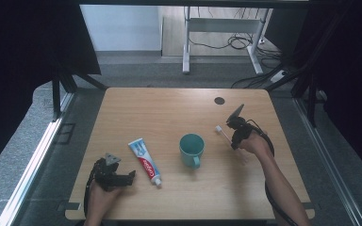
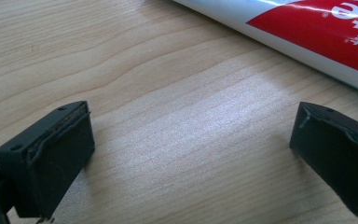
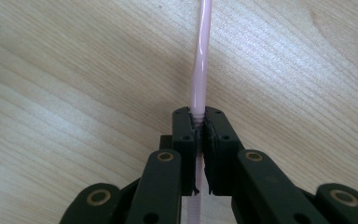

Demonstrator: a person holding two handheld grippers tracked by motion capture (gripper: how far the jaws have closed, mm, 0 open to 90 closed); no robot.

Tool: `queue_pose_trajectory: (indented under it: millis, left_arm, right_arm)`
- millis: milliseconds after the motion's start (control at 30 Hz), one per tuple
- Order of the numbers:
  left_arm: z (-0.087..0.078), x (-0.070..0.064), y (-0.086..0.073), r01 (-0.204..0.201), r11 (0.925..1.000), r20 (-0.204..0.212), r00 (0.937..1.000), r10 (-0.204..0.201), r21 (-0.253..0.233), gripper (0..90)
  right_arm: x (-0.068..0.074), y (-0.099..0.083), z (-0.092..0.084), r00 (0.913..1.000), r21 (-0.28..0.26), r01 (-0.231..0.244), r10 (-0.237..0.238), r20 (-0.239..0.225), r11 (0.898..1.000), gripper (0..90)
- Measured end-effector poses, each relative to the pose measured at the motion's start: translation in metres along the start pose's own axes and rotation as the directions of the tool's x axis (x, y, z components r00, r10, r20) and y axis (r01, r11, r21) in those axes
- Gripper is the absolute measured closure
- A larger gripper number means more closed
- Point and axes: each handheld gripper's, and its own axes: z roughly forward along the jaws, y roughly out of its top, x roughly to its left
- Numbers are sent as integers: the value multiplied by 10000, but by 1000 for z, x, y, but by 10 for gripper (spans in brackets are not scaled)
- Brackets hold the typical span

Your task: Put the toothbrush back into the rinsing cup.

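Over on the right, the right gripper (image 1: pixel 232 136) pinches a pink toothbrush (image 3: pixel 199 65) above the wooden table (image 1: pixel 245 188), right of the teal mug (image 1: pixel 191 149). Nearer me, the left gripper (image 2: pixel 191 149) rests with jaws spread wide beside the toothpaste tube (image 1: pixel 144 161).

Pink toothbrush (image 1: pixel 225 134) clamped in right gripper (image 1: pixel 236 133), above table.

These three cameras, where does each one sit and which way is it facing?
High view: above the person's side, looking forward and down on the table; both forearms enter from below.
Left gripper view: rides the left gripper, looking past open jaws at the toothpaste tube.
Right gripper view: rides the right gripper, jaws clamping the toothbrush.
Shared: the wooden tabletop.
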Motion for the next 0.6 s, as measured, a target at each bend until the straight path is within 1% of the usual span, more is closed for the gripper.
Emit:
queue_pose_trajectory:
  millis: [300,600]
  left_arm:
    - [0,0,0,-1,10000,2,10000,1,0,0]
    - [0,0,0,2,10000,0,10000,-2,0,0]
  right_arm:
    - [2,-5,-9,9997,-270,251,-253,-67,9993,832]
    - [4,-12,-22,9990,-766,412,-424,-140,9962,832]
